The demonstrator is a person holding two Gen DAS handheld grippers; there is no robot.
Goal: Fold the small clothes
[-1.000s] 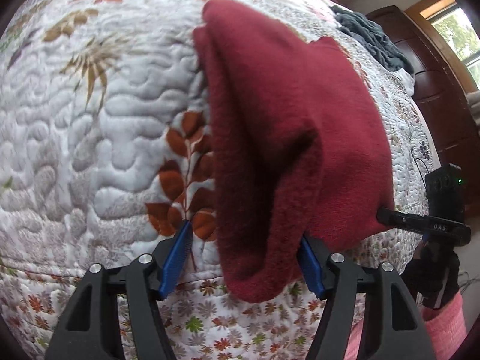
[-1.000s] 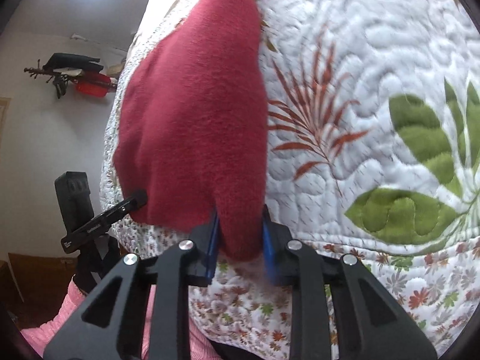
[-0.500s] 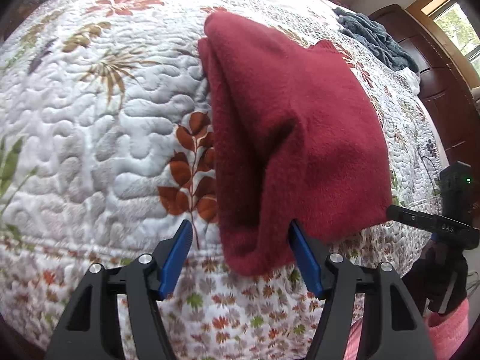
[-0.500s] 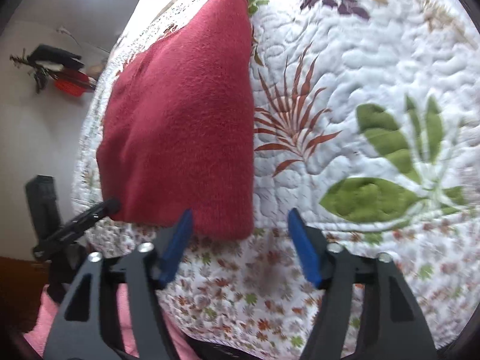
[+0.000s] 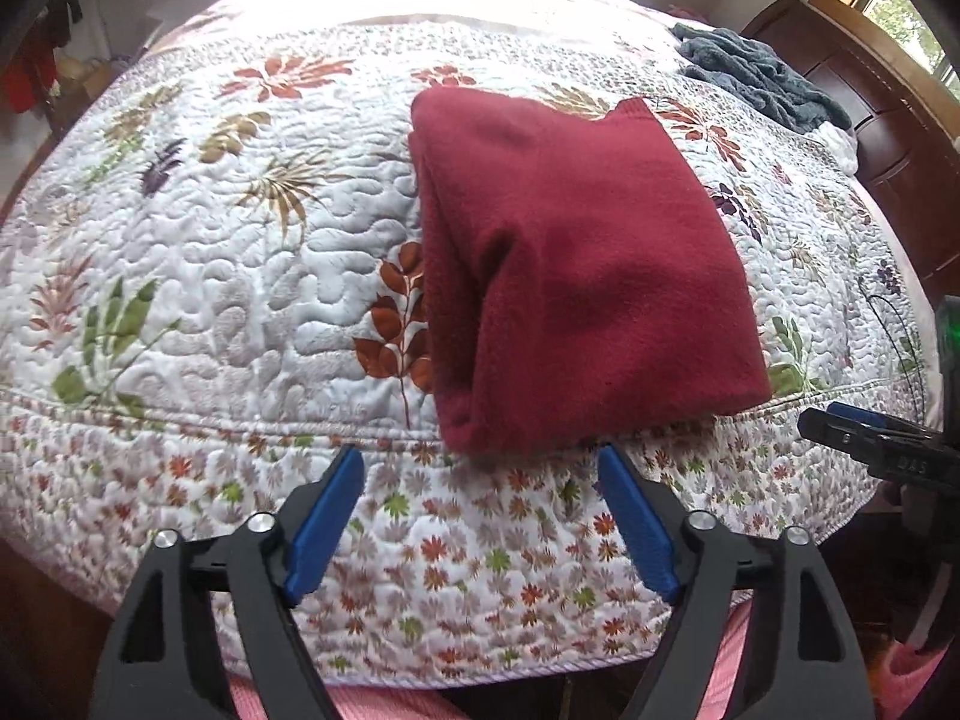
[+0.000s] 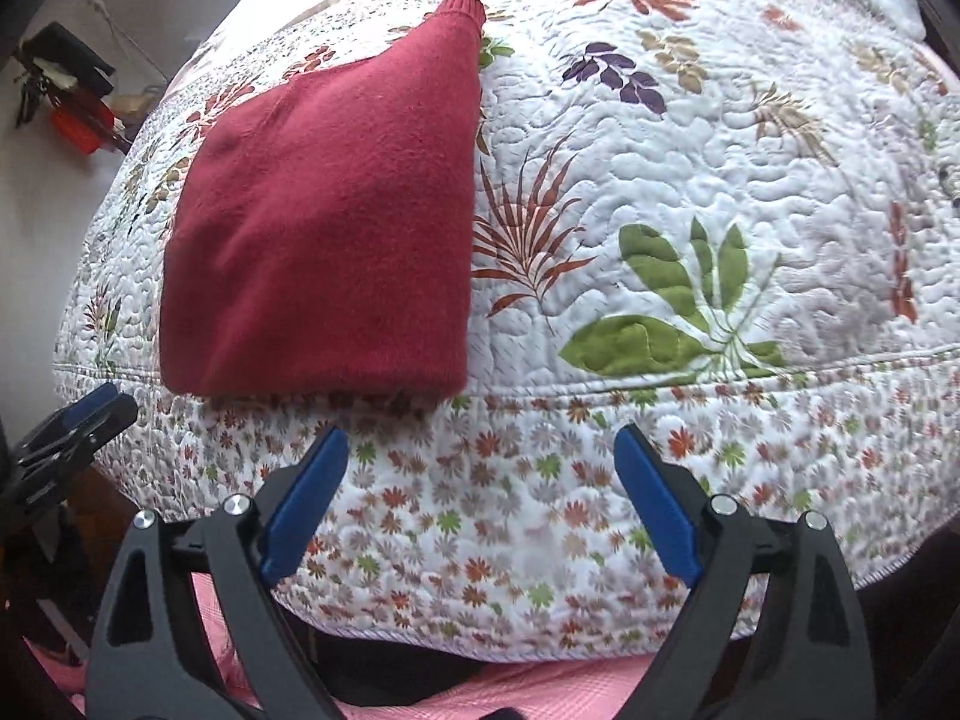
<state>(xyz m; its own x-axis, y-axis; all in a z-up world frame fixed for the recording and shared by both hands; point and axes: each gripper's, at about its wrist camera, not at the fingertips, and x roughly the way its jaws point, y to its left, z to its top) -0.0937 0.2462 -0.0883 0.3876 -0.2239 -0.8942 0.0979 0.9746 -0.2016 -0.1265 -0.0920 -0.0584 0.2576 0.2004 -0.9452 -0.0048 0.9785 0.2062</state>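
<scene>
2 grippers, left gripper and right gripper, jaws spread, pinching nothing. Red garment lies folded near the bed edge, likely set there within easy reach; fold looks finished.

Sweater: plain dark red
Quilt: white with rust, green, purple and tan leaves; small-flower border at 6 o'clock
Blanket at 1 o'clock: grey-blue
Gripper pads: blue, on black arms
</scene>
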